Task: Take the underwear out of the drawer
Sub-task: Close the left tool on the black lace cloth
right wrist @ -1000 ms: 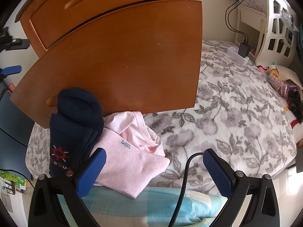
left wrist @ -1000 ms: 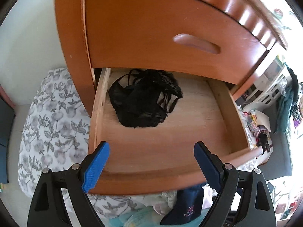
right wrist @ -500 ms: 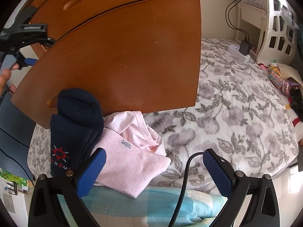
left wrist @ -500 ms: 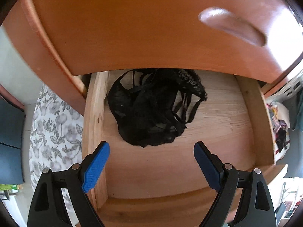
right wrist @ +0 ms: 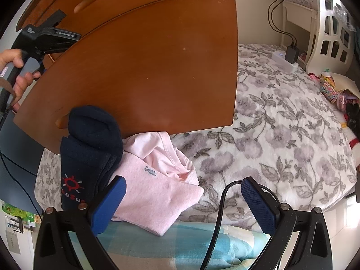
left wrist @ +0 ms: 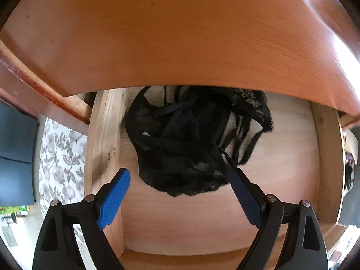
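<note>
The left gripper (left wrist: 180, 175) points forward with its blue fingers (left wrist: 113, 199) spread wide. The right gripper (right wrist: 183, 193) is also spread wide. A hand (right wrist: 16, 73) at far left grips a handle.

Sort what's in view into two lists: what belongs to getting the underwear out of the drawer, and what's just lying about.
Part of the job:
black underwear
open drawer
left tool, open, at the underwear

Just lying about:
navy socks
pink garment
floral blanket
charger block
right tool, open, idle
</note>
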`<state>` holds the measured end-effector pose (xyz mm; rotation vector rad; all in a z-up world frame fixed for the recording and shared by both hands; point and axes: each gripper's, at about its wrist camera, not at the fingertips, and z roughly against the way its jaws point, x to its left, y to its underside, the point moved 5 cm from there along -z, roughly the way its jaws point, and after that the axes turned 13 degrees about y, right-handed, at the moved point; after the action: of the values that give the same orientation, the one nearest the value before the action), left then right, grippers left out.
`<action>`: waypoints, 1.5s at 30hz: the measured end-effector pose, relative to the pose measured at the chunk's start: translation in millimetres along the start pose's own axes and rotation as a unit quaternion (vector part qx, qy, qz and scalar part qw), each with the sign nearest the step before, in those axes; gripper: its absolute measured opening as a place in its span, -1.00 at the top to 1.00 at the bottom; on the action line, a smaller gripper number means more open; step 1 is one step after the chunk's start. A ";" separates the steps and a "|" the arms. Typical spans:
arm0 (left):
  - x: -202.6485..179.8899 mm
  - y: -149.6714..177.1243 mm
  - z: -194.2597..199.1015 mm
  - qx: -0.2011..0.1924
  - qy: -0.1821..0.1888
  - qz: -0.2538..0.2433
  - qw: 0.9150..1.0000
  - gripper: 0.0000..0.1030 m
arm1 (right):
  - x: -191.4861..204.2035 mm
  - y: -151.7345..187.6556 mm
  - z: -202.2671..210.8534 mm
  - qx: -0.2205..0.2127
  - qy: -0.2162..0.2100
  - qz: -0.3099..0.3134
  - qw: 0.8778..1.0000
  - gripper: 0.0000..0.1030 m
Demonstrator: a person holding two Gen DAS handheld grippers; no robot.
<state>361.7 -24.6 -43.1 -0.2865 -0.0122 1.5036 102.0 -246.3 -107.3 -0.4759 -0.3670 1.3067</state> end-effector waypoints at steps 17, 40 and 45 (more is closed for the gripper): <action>18.3 -14.2 -30.7 0.004 -0.033 0.044 0.998 -0.54 | -0.9 -0.2 -2.1 0.005 -0.007 -0.006 1.000 -1.00; 7.1 -7.3 -52.6 0.032 0.010 0.002 0.999 0.82 | -0.5 -0.3 -3.0 0.005 -0.007 -0.006 1.000 -1.00; 3.6 -7.3 -43.8 0.017 0.033 0.003 0.999 0.90 | -0.6 -0.5 -3.1 0.005 -0.007 -0.006 1.000 -1.00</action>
<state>377.1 -29.2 -84.6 -0.3093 0.0670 1.4990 103.8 -247.3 -109.6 -0.4555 -0.3741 1.3007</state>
